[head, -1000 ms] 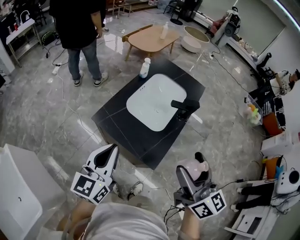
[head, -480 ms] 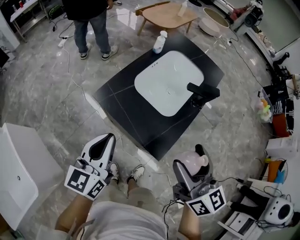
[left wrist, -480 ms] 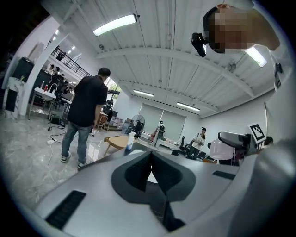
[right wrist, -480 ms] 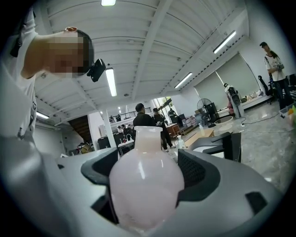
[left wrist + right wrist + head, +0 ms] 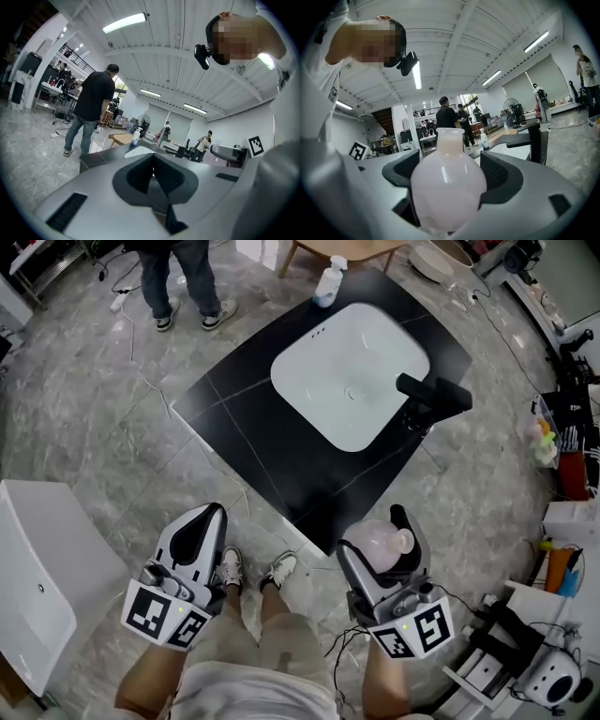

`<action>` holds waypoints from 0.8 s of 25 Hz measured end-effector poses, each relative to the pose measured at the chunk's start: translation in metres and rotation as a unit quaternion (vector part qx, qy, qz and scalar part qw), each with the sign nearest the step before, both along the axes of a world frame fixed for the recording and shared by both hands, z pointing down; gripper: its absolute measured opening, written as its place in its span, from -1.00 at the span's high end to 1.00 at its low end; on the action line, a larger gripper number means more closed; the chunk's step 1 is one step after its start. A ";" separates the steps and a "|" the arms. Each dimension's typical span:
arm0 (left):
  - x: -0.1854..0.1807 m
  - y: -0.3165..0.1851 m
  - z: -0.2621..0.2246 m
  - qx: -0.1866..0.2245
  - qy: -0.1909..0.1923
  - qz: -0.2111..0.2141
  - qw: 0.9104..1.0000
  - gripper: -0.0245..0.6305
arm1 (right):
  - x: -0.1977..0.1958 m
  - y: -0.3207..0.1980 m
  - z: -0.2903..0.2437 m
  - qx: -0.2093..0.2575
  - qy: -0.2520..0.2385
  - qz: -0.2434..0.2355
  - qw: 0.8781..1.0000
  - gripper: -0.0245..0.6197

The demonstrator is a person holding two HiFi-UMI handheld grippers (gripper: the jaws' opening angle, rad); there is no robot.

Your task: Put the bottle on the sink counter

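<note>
A round, pale pink bottle sits between the jaws of my right gripper, which is shut on it, neck pointing away from me. In the right gripper view the bottle fills the space between the dark pads. My left gripper is held level with it on the left, shut and holding nothing; its jaws meet in a line. The black sink counter with its white basin lies ahead, and both grippers hang short of its near corner, over the floor.
A black faucet stands at the basin's right side and a soap bottle on the counter's far edge. A person stands beyond the counter's left. A white cabinet is at my left, and cluttered gear at the right.
The counter has come nearer and slid up in the head view as I walk toward it. Both grippers keep their pose, and the right one still holds the pink bottle.
</note>
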State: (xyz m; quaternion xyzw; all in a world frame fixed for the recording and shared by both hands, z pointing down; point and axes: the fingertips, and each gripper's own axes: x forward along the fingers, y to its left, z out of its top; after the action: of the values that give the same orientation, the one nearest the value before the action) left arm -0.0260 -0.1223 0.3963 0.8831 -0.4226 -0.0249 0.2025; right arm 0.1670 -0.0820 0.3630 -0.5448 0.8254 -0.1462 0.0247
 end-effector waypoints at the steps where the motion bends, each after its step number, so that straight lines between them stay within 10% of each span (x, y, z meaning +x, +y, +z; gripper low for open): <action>1: 0.002 -0.002 0.005 -0.002 0.005 0.000 1.000 0.88 | 0.000 -0.004 0.008 -0.001 0.003 -0.001 1.000 -0.35; 20: 0.010 -0.003 0.069 -0.027 -0.006 0.001 1.000 0.88 | 0.000 -0.055 0.116 -0.031 0.034 -0.008 0.999 -0.35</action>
State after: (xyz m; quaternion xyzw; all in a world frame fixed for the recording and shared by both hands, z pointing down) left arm -0.0156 -0.1254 0.4654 0.8779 -0.4235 -0.0079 0.2235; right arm 0.1668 -0.1366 0.4790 -0.5436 0.8249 -0.1535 -0.0209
